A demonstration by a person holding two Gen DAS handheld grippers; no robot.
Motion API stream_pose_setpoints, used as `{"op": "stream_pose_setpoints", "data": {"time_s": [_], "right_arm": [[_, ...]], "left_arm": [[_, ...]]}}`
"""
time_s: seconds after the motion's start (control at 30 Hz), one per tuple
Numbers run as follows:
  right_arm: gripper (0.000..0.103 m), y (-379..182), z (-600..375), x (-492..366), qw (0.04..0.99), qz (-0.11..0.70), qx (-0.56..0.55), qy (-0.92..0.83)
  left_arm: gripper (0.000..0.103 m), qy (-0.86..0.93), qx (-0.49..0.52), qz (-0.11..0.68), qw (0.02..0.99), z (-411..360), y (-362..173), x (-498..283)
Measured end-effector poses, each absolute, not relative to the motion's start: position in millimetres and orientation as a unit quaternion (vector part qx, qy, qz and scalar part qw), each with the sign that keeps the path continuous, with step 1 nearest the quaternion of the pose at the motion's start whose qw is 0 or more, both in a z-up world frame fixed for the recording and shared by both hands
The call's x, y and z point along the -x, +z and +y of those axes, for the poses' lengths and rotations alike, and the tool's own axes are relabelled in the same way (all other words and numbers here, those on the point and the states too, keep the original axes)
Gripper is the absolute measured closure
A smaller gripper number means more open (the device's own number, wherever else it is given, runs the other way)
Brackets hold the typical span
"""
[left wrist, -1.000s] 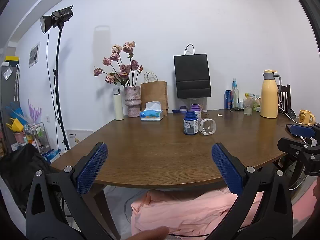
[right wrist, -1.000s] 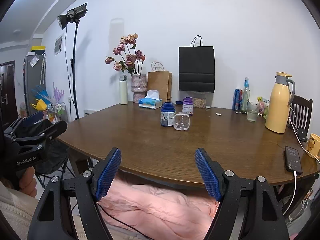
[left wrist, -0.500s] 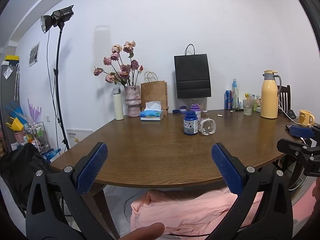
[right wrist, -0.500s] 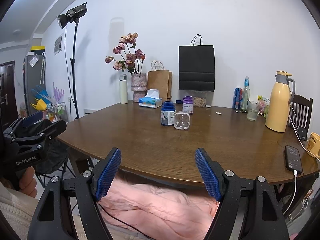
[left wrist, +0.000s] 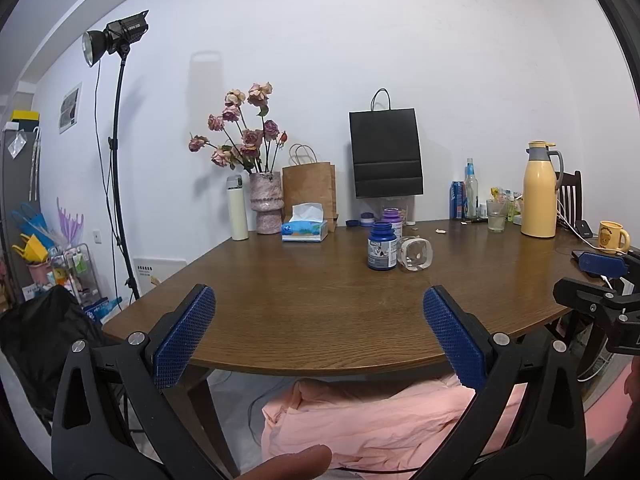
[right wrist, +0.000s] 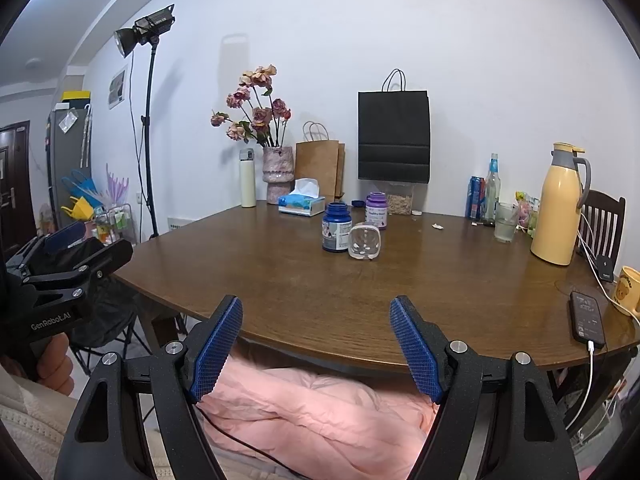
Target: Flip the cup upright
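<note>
A clear glass cup lies on its side near the middle of the brown wooden table, its base toward me, touching or right beside a blue bottle. It also shows in the right wrist view. My left gripper is open and empty, held at the table's near edge, well short of the cup. My right gripper is open and empty, also at the near edge. Each gripper shows at the side of the other's view.
A purple bottle, tissue box, vase of flowers, white flask and paper bags stand at the back. A yellow thermos, glass, phone and mug are on the right.
</note>
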State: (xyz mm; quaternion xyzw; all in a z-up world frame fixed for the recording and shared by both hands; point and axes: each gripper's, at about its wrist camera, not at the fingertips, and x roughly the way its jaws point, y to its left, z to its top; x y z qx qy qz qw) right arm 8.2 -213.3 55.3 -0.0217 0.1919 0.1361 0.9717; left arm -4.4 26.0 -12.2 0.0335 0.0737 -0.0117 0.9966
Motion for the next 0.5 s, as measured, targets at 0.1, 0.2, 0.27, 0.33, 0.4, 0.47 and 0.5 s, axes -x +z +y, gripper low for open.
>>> {"op": "stream_pose_setpoints", "data": {"time_s": [0.1, 0.2, 0.27, 0.33, 0.4, 0.47, 0.5], "right_arm": [[0.022, 55.8, -212.9, -8.2, 0.971, 0.194, 0.022, 0.136], [0.022, 56.9, -212.2, -8.3, 0.971, 0.195, 0.022, 0.137], [0.022, 56.9, -212.2, -8.4, 0.971, 0.195, 0.022, 0.138], [0.022, 57.0, -212.5, -8.7, 0.971, 0.195, 0.022, 0.137], [0.022, 57.4, -211.5, -8.6, 0.971, 0.195, 0.021, 0.137], [0.022, 57.3, -212.3, -8.9, 0.971, 0.194, 0.022, 0.137], [0.022, 57.4, -211.9, -8.8, 0.971, 0.194, 0.022, 0.137]], "left_arm": [[0.0, -0.012, -0.033, 0.075, 0.997, 26.5, -12.4, 4.4], [0.0, -0.012, -0.034, 0.074, 0.997, 27.3, -12.8, 4.1], [0.0, -0.011, -0.033, 0.074, 0.997, 26.8, -12.9, 4.6], [0.0, -0.012, -0.033, 0.074, 0.997, 27.8, -13.3, 4.2], [0.0, -0.012, -0.033, 0.074, 0.997, 27.6, -12.9, 4.4], [0.0, -0.011, -0.033, 0.074, 0.997, 27.4, -12.9, 4.7], [0.0, -0.011, -0.033, 0.074, 0.997, 27.8, -13.3, 4.2]]}}
